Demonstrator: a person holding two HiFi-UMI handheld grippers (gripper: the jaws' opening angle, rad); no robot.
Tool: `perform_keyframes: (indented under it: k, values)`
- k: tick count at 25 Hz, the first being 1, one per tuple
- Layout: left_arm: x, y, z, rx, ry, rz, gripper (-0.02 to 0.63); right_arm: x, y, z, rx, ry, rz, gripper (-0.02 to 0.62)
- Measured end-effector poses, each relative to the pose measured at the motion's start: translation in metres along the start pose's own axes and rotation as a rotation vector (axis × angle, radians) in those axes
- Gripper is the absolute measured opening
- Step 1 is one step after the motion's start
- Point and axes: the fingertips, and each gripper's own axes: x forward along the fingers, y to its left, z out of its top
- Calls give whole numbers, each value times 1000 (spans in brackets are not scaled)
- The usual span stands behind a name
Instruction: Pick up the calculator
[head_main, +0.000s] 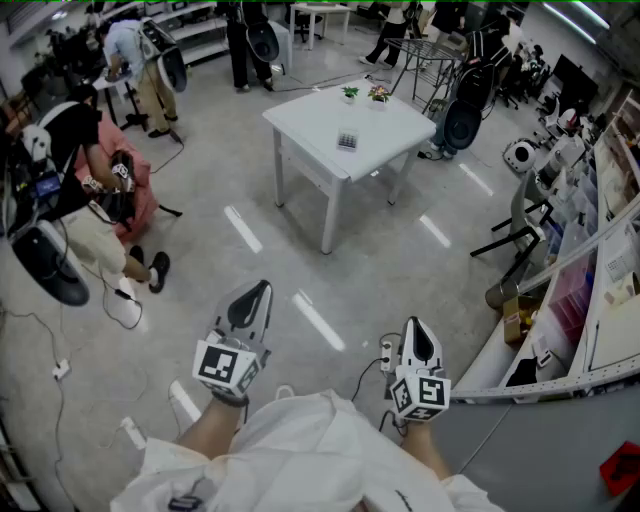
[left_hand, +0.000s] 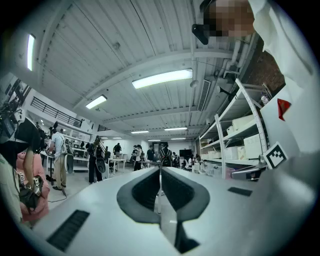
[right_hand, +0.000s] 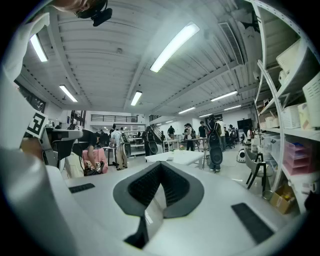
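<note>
**Spotter:** Where is the calculator?

**Operator:** The calculator (head_main: 347, 140) lies flat on the white table (head_main: 305, 120), toward the table corner nearest me. Two small potted plants (head_main: 364, 94) stand at the table's far corner, apart from it. Nothing touches it.

**Spotter:** And your grippers?

**Operator:** Both are well short of the table, out in front of me over bare floor and roughly level. My left gripper (head_main: 258, 292) has its jaws pressed together with nothing between them. My right gripper (head_main: 414, 328) is closed on nothing too.

**Spotter:** So which step are we on?

**Operator:** I'd call it the approach, with no reach made yet. Next I judge I have to walk up to the table, spread one gripper's jaws before coming down, and set them across the calculator's narrower sides. It looks thin and flat, so I expect the jaws must come in low against the table top, or it may slide away.
</note>
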Motion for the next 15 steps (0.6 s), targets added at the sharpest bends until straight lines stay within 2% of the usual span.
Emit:
perform_keyframes:
  k: [8,12,13,14,15]
  values:
    - [0,8,1,-2,0,-15,32,7,9,5,7,-16,1,17]
    - [1,10,-2,-32,1,-28,34,7,8,7,14,-39,-4,17]
    - [3,10,-4,-50,11,-41,50,7,9,8,11,-41,-7,17]
    - [5,11,-8,-74,27,-56,143,8,10,9,10,-43,-10,17]
    - [8,12,-12,-100,48,-71,275,9,11,10,10,-43,-13,17]
